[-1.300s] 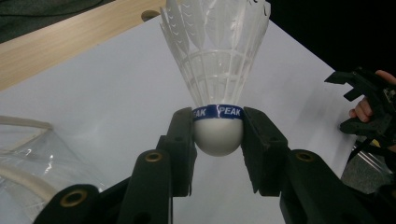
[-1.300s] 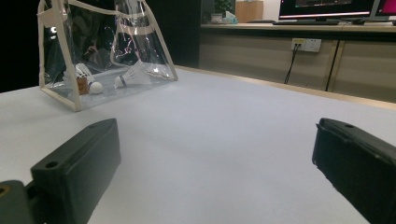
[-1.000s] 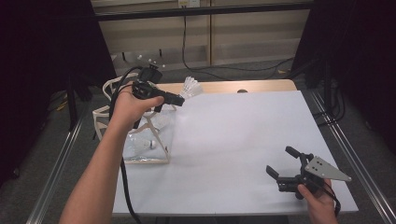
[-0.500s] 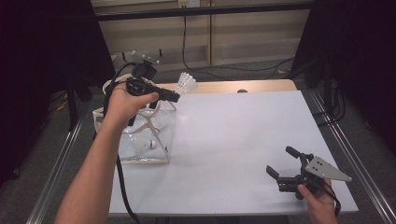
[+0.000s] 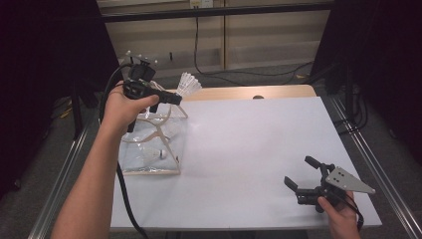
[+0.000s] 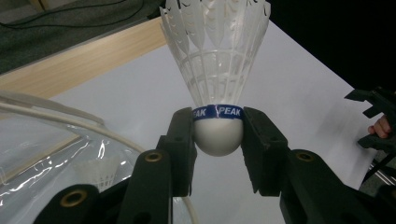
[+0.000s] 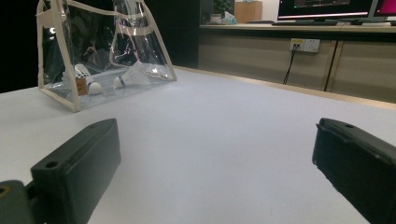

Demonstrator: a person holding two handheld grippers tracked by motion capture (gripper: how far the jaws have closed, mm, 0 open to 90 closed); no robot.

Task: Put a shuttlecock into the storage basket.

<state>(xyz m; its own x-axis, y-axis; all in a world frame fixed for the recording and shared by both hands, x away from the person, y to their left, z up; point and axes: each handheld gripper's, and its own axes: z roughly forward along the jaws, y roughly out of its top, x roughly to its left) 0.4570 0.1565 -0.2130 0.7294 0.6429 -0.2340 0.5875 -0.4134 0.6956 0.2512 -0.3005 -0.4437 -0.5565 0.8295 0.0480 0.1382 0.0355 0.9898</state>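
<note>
Shuttlecock [image 6: 218, 93], blue band lettered "PEAK", pinched between left tongs [image 6: 218, 140]; right tongs [image 7: 215, 158] wide apart, empty.

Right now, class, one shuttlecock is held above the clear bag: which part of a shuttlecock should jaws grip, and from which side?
Grip the round white cork, as the left gripper does on the shuttlecock: one jaw on each side of the cork just below the blue band, coming from the cork end. The cork is firm and compact; the skirt flares wide and looks fragile.
</note>
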